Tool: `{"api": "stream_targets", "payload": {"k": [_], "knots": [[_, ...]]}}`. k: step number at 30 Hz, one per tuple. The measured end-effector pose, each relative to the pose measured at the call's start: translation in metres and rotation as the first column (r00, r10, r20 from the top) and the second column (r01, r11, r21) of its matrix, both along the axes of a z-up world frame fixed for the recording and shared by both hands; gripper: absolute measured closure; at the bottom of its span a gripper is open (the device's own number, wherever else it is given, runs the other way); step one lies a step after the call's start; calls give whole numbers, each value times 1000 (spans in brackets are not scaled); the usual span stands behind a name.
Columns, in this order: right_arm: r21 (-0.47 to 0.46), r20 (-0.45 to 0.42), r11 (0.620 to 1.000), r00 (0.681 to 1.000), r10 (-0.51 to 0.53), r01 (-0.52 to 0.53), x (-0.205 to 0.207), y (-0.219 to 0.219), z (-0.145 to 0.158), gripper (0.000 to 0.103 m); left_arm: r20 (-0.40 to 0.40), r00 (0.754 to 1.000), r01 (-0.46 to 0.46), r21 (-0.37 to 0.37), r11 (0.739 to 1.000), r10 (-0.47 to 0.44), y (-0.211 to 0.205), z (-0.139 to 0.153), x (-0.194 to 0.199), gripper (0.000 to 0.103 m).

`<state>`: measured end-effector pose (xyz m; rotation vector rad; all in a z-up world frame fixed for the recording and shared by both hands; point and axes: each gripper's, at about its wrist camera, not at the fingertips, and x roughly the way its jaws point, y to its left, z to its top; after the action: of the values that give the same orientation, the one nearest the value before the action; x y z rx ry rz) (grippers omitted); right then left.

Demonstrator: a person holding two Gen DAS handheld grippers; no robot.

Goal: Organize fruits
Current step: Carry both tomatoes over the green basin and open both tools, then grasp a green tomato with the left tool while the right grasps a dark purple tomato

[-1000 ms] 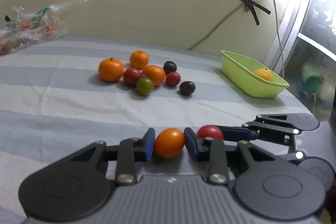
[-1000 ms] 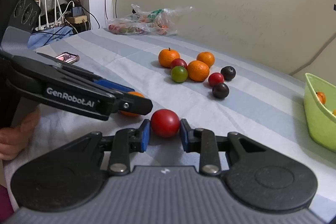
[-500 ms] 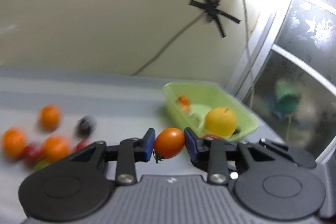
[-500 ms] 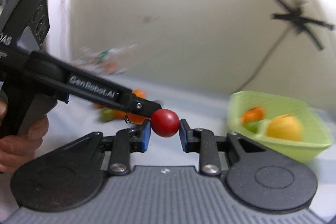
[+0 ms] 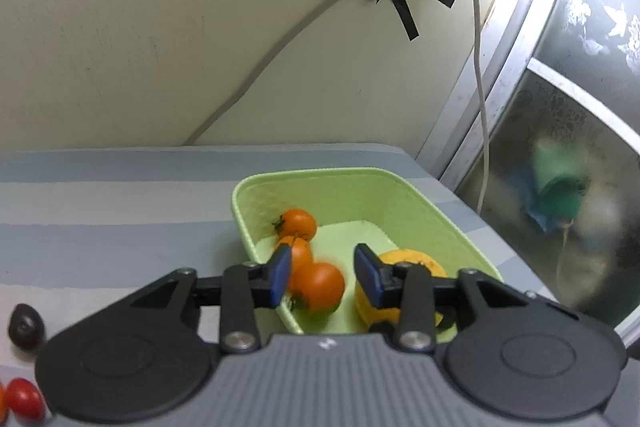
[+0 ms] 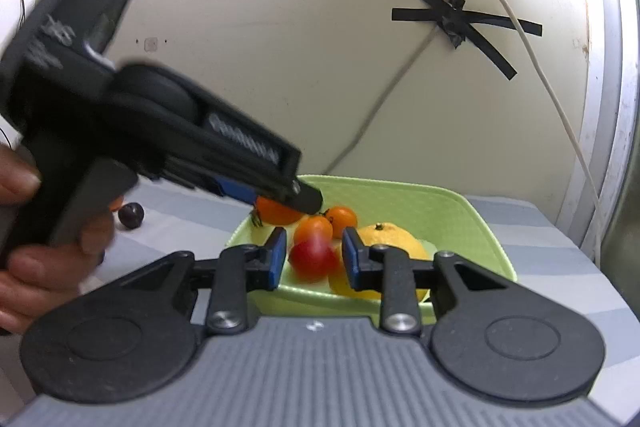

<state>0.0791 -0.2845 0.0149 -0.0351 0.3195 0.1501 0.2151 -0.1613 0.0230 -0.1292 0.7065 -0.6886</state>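
**A:** Over the green basket (image 5: 320, 173), both at once. Left gripper (image 5: 322, 269) with jaws opening, orange tomato (image 5: 318, 285) between them, against one pad and clear of the other.

**B:** And the right gripper (image 6: 314, 253)?

**A:** Much the same: jaws opening, red tomato (image 6: 314, 259) between them. Blurred, and touching neither pad as far as can be made out. Looks like a release on both sides, so probably two more fruits for the basket.

**B:** Already inside?

**A:** Two small orange tomatoes (image 6: 344, 219), close together near the left wall. Beside them, towards the right wall, one large yellow citrus (image 6: 392, 239).

**B:** So what remains?

**A:** Out on the striped sheet (image 5: 120, 211), well apart from the basket, a dark round fruit (image 5: 26, 325). Nearer the lower edge of the left wrist view, another red tomato (image 5: 22, 401), with a sliver of something orange at the very corner. Possibly more beyond the frame; cannot tell how many.

**B:** Verdict on progress?

**A:** Partly done, by the look of it. Three pieces binned, two on the point of joining them, and at least two or three waiting on the sheet. Next, most likely, back across to the loose fruit with both grippers empty.
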Motion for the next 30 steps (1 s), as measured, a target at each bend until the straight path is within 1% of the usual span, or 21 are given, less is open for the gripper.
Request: {"api": "stream_targets", "payload": {"k": [1,2,4,7,10,13,14,16,19,20,23,26,28,30], "knots": [[7,7,1000,1000,-1,1,-2,-2,0,54,0,1000,-2,-5,1000,2,0,1,-1,57],[10,17,1000,1000,-9,9,-4,-2,1,51,9,1000,-11,-2,1000,11,0,2,-3,55],[16,35,1000,999,-22,21,-6,-3,1,52,33,999,-17,-2,1000,17,2,9,-7,55],[62,51,998,998,-35,31,-10,-8,3,53,58,998,-34,-47,998,37,24,21,-22,55],[95,83,995,995,-52,44,-17,-10,4,54,83,993,-73,-80,994,80,62,28,-41,55],[105,119,993,991,-56,44,-22,-9,6,60,92,982,-155,-90,984,164,115,24,-63,55],[107,129,994,990,-52,38,-24,-8,6,60,91,975,-194,-90,977,202,135,21,-69,55],[104,142,994,989,-34,19,-25,-4,7,60,85,953,-286,-72,955,292,175,12,-81,55],[86,133,996,991,6,-18,-25,7,8,60,42,907,-419,-18,908,419,227,-4,-90,55],[81,127,996,992,22,-33,-24,11,9,60,21,887,-461,-10,887,461,245,-11,-93,55],[82,92,992,991,93,-100,-24,27,13,60,-40,855,-518,-35,855,517,278,-25,-96,55],[97,39,981,986,164,-167,-20,48,17,60,-56,843,-537,-57,841,535,291,-33,-95,55],[90,14,973,977,212,-212,-16,66,17,60,-57,846,-533,-68,843,530,290,-36,-92,55],[60,-11,964,965,261,-260,-13,87,17,60,-47,848,-529,-63,846,527,288,-40,-90,55]]}}
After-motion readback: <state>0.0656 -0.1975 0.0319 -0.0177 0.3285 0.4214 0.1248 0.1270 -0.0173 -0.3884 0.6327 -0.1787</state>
